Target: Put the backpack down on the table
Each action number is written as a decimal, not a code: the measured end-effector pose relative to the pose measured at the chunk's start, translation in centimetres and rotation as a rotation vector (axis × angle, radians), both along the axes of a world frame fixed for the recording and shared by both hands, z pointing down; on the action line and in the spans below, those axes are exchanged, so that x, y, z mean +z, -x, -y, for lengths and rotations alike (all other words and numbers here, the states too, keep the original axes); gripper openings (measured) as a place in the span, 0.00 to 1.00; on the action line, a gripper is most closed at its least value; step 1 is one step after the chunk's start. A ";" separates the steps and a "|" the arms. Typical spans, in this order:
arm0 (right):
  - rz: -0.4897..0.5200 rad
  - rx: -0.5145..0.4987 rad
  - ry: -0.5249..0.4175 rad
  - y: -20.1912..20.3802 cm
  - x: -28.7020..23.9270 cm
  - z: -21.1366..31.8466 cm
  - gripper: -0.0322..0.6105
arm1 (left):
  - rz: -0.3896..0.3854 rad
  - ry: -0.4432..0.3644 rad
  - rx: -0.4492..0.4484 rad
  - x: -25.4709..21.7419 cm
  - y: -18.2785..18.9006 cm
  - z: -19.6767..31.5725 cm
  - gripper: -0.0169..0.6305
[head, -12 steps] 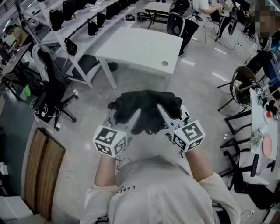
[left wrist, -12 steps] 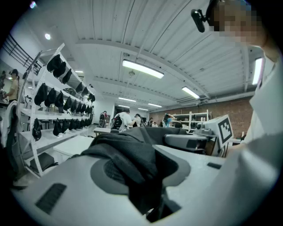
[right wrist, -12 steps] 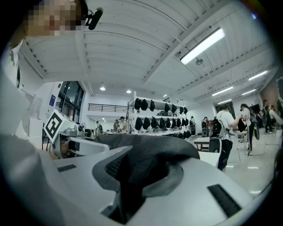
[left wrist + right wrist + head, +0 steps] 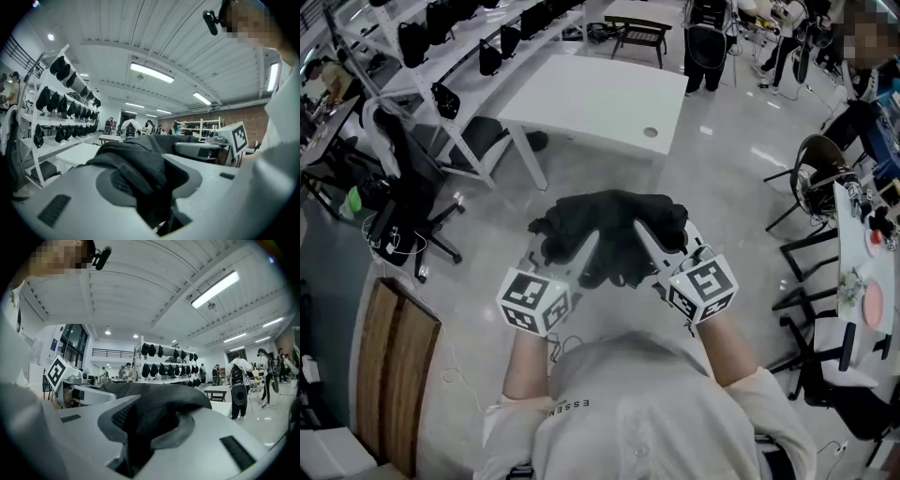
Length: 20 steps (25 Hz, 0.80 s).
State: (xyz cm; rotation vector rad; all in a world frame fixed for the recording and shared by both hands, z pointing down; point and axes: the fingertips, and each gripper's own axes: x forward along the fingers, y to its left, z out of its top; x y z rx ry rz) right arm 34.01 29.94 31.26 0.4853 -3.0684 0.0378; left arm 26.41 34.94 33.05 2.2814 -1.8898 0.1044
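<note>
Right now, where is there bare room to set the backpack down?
The white table is bare all over, save a small round hole by its near right corner. Crowded: the bag rack and a chair on its left.

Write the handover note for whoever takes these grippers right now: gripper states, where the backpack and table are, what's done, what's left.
Left gripper: shut on the fabric of the black backpack.
Right gripper: shut on the same backpack, on its other side.
Backpack: held in the air between both grippers, over the floor.
White table: ahead, beyond the backpack, which is not on it.
Done: backpack lifted and gripped by both.
Left: carry it to the table, set it down, open both grippers.
</note>
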 end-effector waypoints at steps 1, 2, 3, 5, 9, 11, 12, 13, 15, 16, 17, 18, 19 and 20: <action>0.000 0.002 0.003 0.2 0.0 -0.1 0.19 | 0.000 -0.001 0.002 0.0 0.2 -0.1 0.27; 0.001 0.004 0.008 0.5 0.1 -0.3 0.19 | 0.000 -0.001 0.005 0.1 0.5 -0.2 0.27; 0.002 0.007 0.014 0.8 0.2 -0.4 0.19 | 0.002 -0.001 0.009 0.1 0.9 -0.4 0.27; 0.005 0.013 0.029 1.8 0.4 -0.6 0.19 | 0.010 0.002 0.016 0.3 1.8 -0.5 0.27; 0.007 0.020 0.048 4.0 0.9 -0.6 0.19 | 0.023 0.008 0.021 0.6 4.1 -0.6 0.27; 0.004 0.017 0.049 5.1 1.1 -0.1 0.19 | 0.023 0.010 0.015 0.8 5.2 -0.2 0.27; 0.001 0.013 0.049 5.7 1.3 0.2 0.19 | 0.021 0.011 0.011 1.0 5.7 0.1 0.27; -0.002 0.008 0.049 6.3 1.4 0.6 0.19 | 0.018 0.012 0.006 1.1 6.3 0.5 0.27; -0.007 -0.007 0.049 7.7 1.7 1.6 0.19 | 0.014 0.017 -0.009 1.5 7.6 1.4 0.27; -0.008 -0.017 0.049 8.4 2.0 2.3 0.19 | 0.014 0.019 -0.018 1.7 8.2 2.0 0.27; -0.009 -0.026 0.049 9.1 2.2 3.1 0.19 | 0.014 0.021 -0.026 1.9 8.9 2.8 0.27; -0.009 -0.034 0.049 9.9 2.4 4.1 0.19 | 0.014 0.022 -0.033 2.1 9.7 3.7 0.27; -0.010 -0.040 0.050 10.7 2.5 5.1 0.19 | 0.015 0.023 -0.039 2.2 10.4 4.7 0.27; -0.011 -0.049 0.050 11.7 2.5 6.3 0.19 | 0.015 0.024 -0.047 2.2 11.3 5.8 0.27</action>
